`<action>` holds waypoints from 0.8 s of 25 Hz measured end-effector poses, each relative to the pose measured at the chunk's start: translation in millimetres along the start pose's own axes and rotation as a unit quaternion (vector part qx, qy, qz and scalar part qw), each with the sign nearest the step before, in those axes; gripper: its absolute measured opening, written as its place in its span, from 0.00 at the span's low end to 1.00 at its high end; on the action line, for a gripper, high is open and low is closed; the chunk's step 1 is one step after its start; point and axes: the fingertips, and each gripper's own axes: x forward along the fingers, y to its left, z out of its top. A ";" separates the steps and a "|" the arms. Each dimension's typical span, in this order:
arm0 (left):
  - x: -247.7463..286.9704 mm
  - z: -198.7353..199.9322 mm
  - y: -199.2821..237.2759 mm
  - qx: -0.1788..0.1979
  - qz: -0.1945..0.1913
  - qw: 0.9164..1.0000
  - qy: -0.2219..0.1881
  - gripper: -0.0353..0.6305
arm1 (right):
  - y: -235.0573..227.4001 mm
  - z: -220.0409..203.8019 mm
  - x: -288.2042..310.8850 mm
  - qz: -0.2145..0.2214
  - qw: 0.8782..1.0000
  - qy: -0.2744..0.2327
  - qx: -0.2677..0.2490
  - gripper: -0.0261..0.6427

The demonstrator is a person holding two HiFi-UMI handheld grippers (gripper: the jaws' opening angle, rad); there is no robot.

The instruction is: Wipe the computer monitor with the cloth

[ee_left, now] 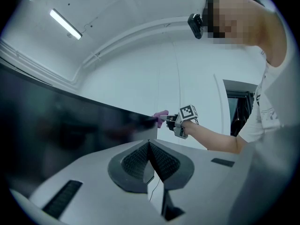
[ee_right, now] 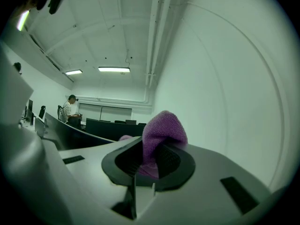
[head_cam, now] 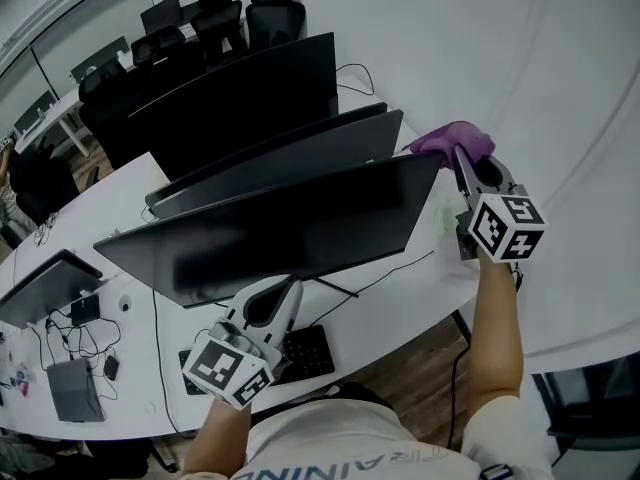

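Two grippers are up: the fingers of the right gripper (head_cam: 466, 163) pinch the purple cloth (head_cam: 455, 140), bunched beyond their tips at the monitor (head_cam: 290, 230) corner for wiping, while those of the left gripper (head_cam: 270, 293), closed on nothing, hover just below it.

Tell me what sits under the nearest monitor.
A black keyboard lies on the desk below the monitor, by a stand leg and a cable. The left gripper covers the keyboard's left part; the screen hides the rest of the stand.
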 end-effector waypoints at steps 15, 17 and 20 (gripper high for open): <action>-1.3 -8.1 3.9 -0.002 0.001 1.000 0.011 0.06 | 9.4 -63.5 -3.8 0.040 0.998 0.031 0.048 0.14; -1.4 -9.7 4.0 -0.002 0.001 1.000 0.014 0.06 | 10.0 -76.2 -4.0 0.041 0.997 0.040 0.053 0.14; -0.8 -11.1 4.8 -0.003 0.002 1.000 0.017 0.06 | 9.7 -96.2 -3.6 0.045 0.996 0.052 0.063 0.14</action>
